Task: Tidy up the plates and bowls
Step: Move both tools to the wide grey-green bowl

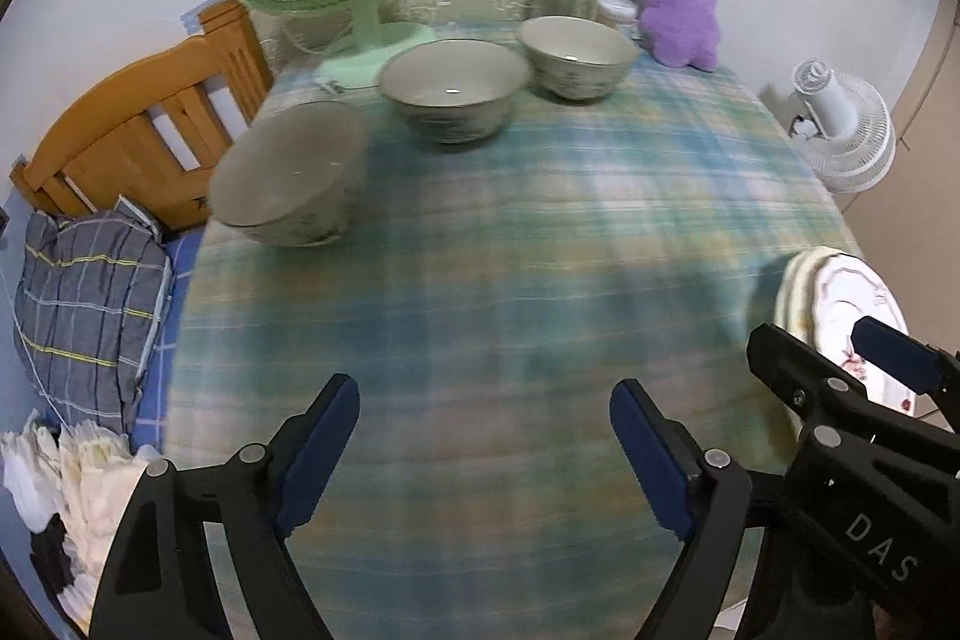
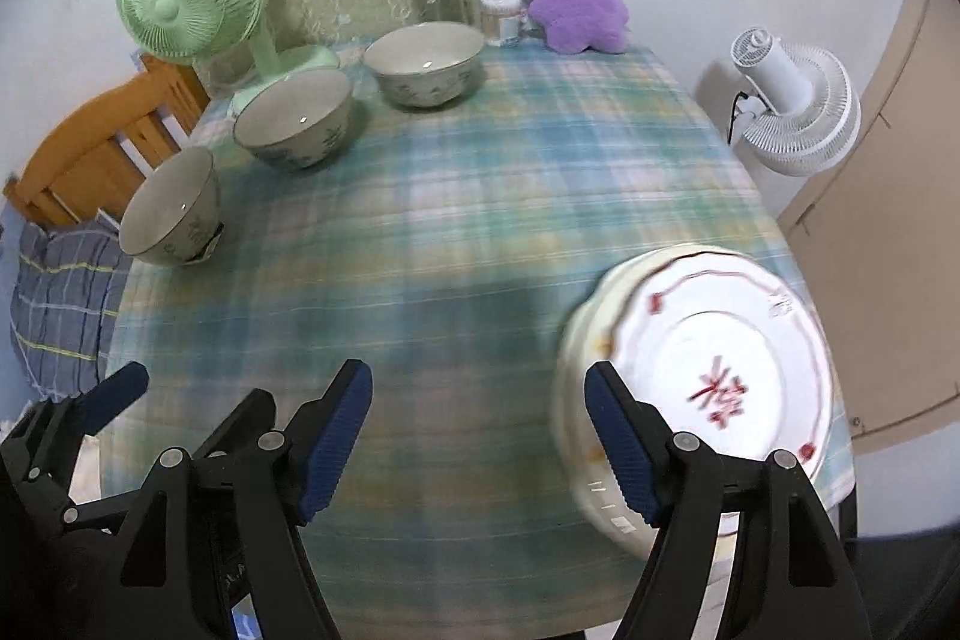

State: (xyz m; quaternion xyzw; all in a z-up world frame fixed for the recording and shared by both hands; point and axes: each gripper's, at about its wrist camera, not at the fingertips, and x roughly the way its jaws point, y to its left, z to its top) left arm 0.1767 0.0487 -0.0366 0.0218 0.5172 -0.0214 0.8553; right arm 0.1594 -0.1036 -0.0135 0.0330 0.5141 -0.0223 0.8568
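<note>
- Looking from the left wrist, the left gripper was spread wide and held nothing. One bowl sat close to the table's left edge and could be knocked off. The middle had room.
- Looking from the right wrist, the right gripper was wide too, empty. The plates sat at the right edge and could slip off.

Left gripper gapes above plaid tablecloth; three bowls beyond.
</note>
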